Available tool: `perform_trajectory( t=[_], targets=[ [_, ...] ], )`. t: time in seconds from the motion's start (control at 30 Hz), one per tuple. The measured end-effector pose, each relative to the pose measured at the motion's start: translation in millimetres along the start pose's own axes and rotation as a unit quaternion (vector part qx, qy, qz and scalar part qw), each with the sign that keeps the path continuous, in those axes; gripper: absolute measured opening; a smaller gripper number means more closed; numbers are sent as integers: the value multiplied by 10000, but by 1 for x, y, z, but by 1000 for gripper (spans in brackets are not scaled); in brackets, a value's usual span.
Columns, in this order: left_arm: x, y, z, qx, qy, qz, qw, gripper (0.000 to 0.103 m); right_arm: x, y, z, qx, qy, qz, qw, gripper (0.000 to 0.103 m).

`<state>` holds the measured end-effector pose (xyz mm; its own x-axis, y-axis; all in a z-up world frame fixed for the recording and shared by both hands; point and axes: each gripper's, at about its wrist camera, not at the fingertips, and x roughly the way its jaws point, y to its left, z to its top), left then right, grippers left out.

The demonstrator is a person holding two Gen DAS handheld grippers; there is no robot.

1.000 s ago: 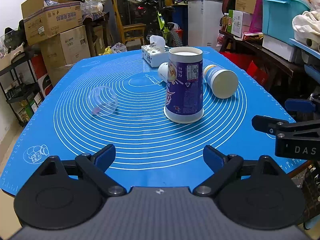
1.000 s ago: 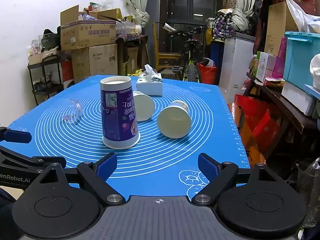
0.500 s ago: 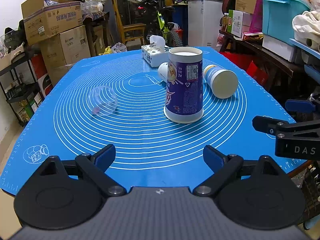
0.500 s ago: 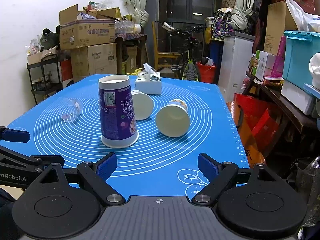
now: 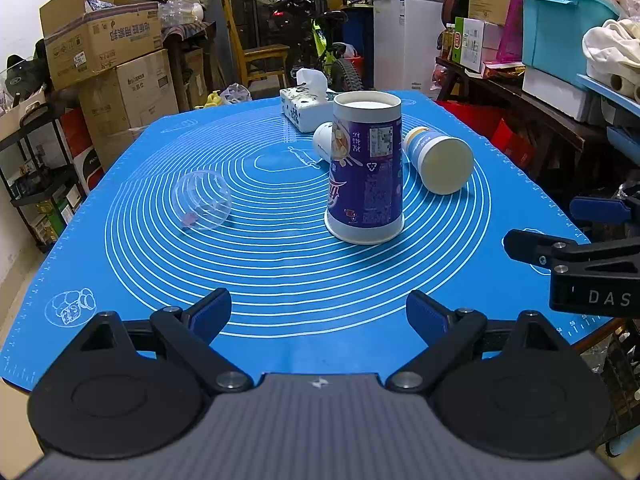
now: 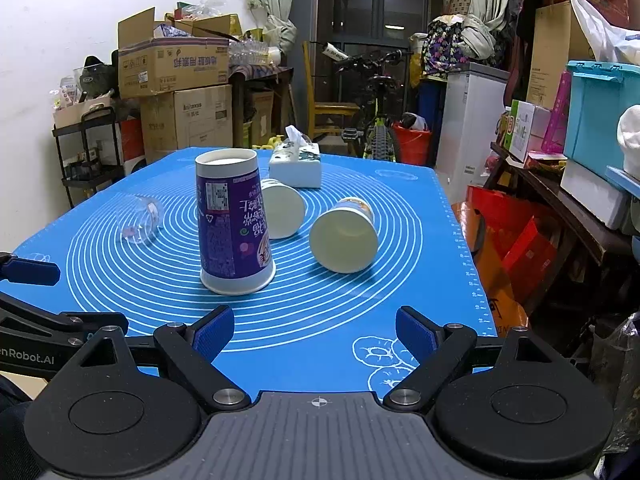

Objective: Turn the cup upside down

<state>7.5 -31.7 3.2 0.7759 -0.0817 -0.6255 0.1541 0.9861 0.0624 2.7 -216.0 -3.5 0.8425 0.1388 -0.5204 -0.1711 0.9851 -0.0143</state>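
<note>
A: Where is the purple cup (image 5: 365, 172)?
B: Standing mouth-down, mid-mat (image 5: 280, 280), on the tabletop.
A: The claws?
B: Left claw (image 5: 319, 316) and right claw (image 6: 315, 330): both spread, empty, near edge.

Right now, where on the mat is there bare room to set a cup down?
Bare mat lies between the purple cup and both open tools, and between it and the clear cup. Behind it is crowded: two tipped paper cups and the tissue box.
</note>
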Motion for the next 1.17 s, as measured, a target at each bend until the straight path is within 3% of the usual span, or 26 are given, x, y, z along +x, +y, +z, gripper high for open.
perform_trajectory(
  t=[1.17],
  targets=[
    [1, -3, 2, 80, 39, -4, 10000, 94, 0, -6, -3, 47, 42, -20, 10000, 89]
  ],
)
